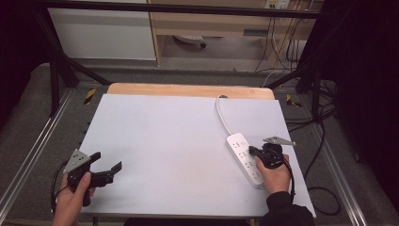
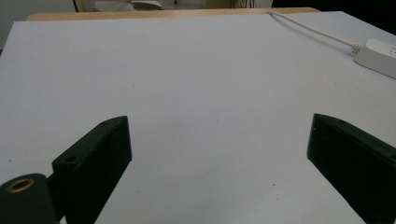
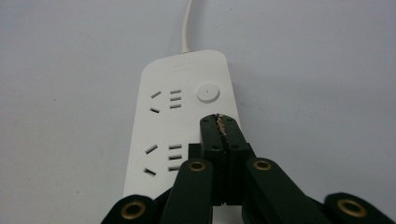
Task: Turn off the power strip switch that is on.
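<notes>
Just ahead of my closed right jaws (image 3: 223,122): power strip (image 3: 182,126), round button (image 3: 208,92). Looks rigid, light, slick plastic; grab across its narrow sides. Left jaws (image 2: 219,154) wide, empty.

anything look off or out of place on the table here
Nothing stands out. The white power strip lies flat and looks intact, its cord trailing off the far edge. The right gripper is shut above it; the left gripper is open over bare table.
</notes>
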`<state>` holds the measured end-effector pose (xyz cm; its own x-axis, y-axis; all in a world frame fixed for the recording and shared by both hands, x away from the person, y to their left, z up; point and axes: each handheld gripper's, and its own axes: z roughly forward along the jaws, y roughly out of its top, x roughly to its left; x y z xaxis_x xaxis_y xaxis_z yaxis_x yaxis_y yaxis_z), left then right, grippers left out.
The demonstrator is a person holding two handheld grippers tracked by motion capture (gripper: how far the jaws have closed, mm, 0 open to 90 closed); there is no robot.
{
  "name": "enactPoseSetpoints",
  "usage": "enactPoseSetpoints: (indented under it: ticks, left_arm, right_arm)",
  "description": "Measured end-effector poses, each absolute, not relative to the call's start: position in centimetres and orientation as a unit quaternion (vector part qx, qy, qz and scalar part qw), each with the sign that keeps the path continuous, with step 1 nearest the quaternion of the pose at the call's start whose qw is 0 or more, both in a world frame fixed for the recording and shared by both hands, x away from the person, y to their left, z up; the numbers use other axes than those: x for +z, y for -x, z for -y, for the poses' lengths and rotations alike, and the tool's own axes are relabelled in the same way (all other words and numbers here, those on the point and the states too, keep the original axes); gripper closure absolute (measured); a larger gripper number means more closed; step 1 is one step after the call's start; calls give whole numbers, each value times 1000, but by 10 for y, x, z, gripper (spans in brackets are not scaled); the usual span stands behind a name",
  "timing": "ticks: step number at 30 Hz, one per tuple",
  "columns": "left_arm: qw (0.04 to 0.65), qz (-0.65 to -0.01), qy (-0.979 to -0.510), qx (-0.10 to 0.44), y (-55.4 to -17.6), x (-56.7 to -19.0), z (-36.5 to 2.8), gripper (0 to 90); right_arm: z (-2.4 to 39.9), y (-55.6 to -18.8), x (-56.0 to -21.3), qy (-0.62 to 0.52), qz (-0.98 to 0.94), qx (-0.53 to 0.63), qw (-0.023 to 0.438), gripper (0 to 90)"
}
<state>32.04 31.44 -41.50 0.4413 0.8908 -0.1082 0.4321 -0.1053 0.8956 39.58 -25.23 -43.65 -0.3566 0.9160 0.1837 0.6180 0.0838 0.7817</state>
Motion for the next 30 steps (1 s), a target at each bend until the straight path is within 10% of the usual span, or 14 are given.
enactPoseSetpoints:
  ticks: [30]
  left_arm:
    - [475,-470,-703,242,-320,-415,-315,64]
  right_arm:
    - [250,-395,-437,-534,-719,401,191,900]
